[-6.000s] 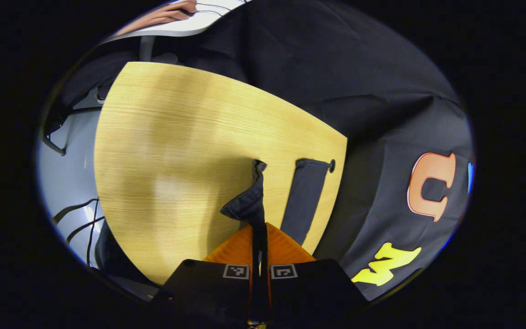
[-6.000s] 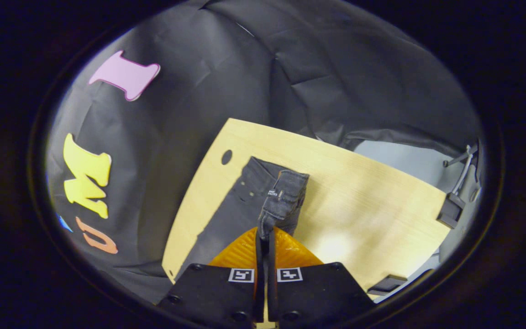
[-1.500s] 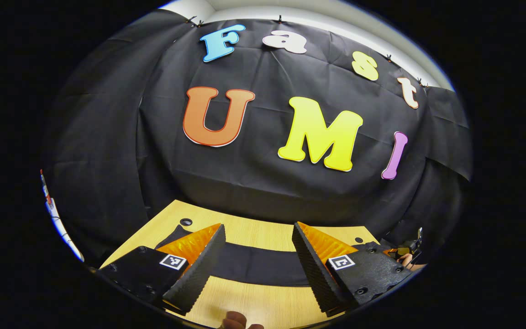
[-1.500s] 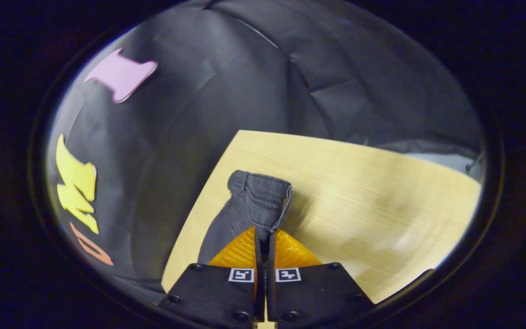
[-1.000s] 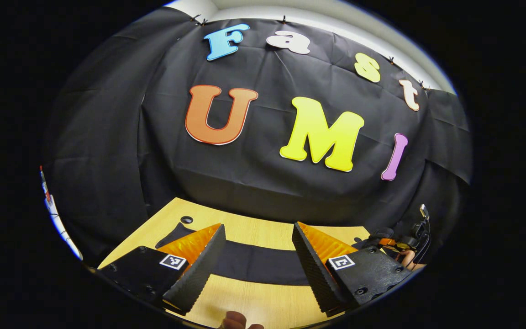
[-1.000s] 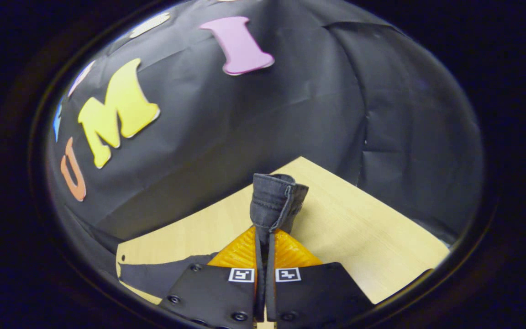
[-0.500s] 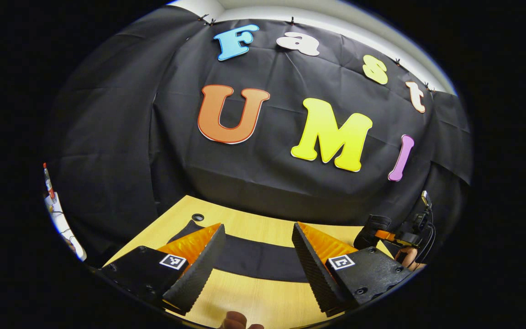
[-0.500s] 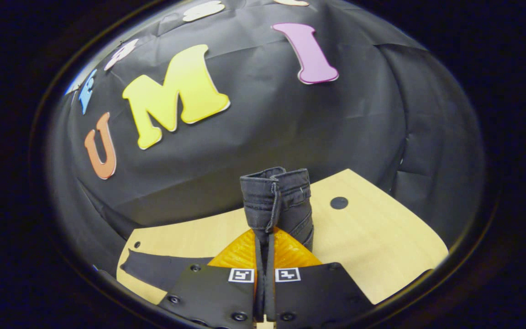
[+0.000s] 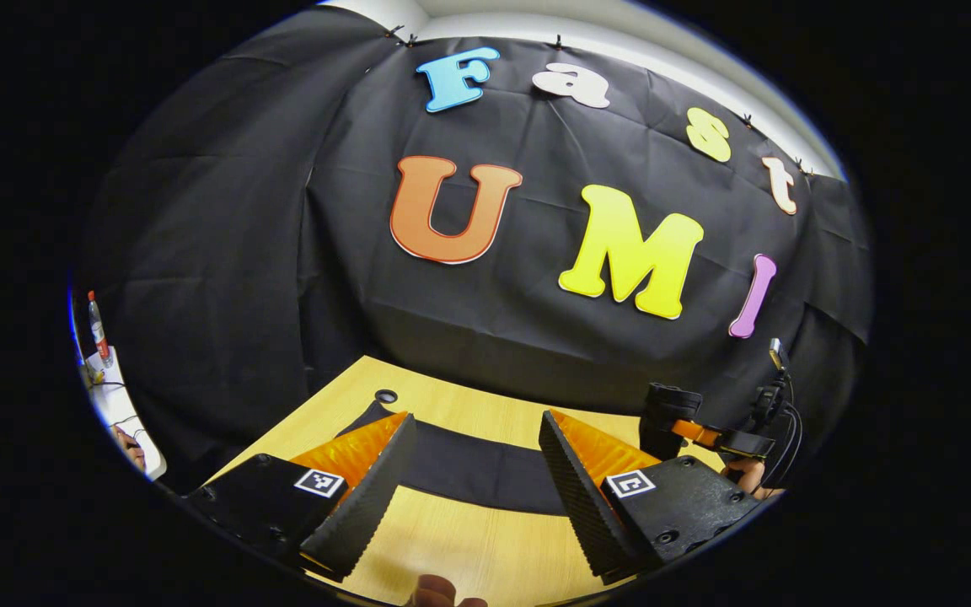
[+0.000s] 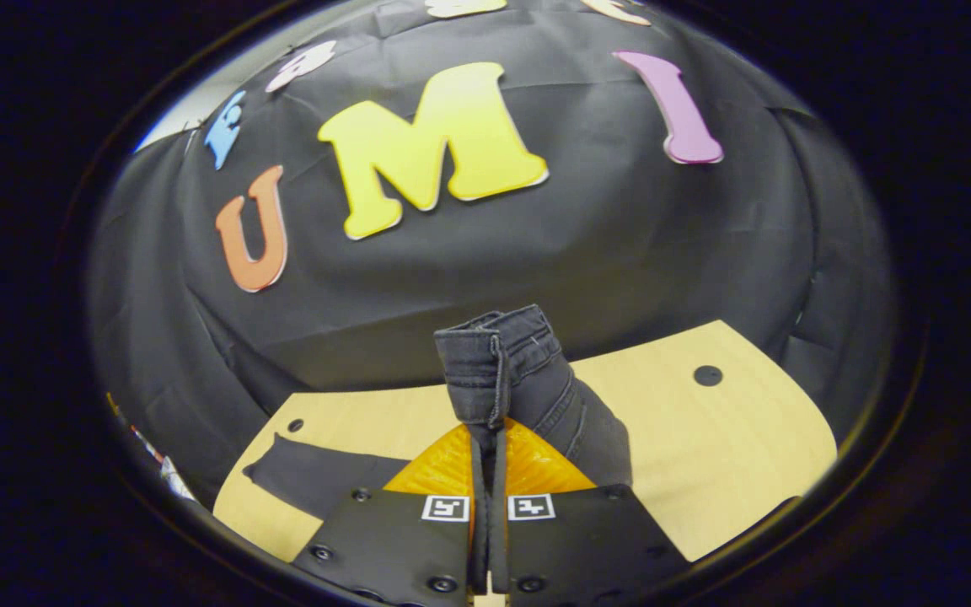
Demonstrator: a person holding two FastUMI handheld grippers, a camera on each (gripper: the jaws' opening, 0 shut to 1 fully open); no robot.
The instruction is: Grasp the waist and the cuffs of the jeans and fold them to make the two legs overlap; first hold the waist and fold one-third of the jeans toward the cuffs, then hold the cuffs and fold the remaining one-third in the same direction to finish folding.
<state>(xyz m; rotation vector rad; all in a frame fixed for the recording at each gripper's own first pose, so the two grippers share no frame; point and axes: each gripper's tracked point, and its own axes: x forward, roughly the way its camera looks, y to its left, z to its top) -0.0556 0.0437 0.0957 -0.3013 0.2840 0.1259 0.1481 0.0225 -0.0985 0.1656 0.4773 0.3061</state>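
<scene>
Left gripper view
Left gripper [image 9: 473, 476]: you hold it with jaws spread wide and nothing between them, low over the table [image 9: 485, 552].
Jeans [image 9: 477, 468]: a dark band lying flat across the table, just ahead of your open jaws and running past both fingertips; one end stops near a round hole [image 9: 385, 395] in the tabletop.
Right gripper [image 9: 688, 430]: off beyond your right-hand jaw, raised above the far end of the jeans, a hand [image 9: 751, 476] behind it.
Reason for pose: judged, this gripper is idle because the waist fold needs no second grip yet.

Right gripper view
Right gripper [image 10: 490, 472]: jaws pressed together on the waist of the jeans [image 10: 502, 371].
Waist: it stands up straight out of your jaws, doubled over, stitched band uppermost; you hold it lifted so the cloth clears the table [image 10: 705, 447] for carrying toward the cuffs.
Legs: the fabric drops from the jaws to the table on the right, while a flat strip ending in the cuffs [image 10: 270, 468] lies to the left of the jaws.
Stage: judged, legs already overlapped; first third-fold under way, waist not yet laid down.
</scene>
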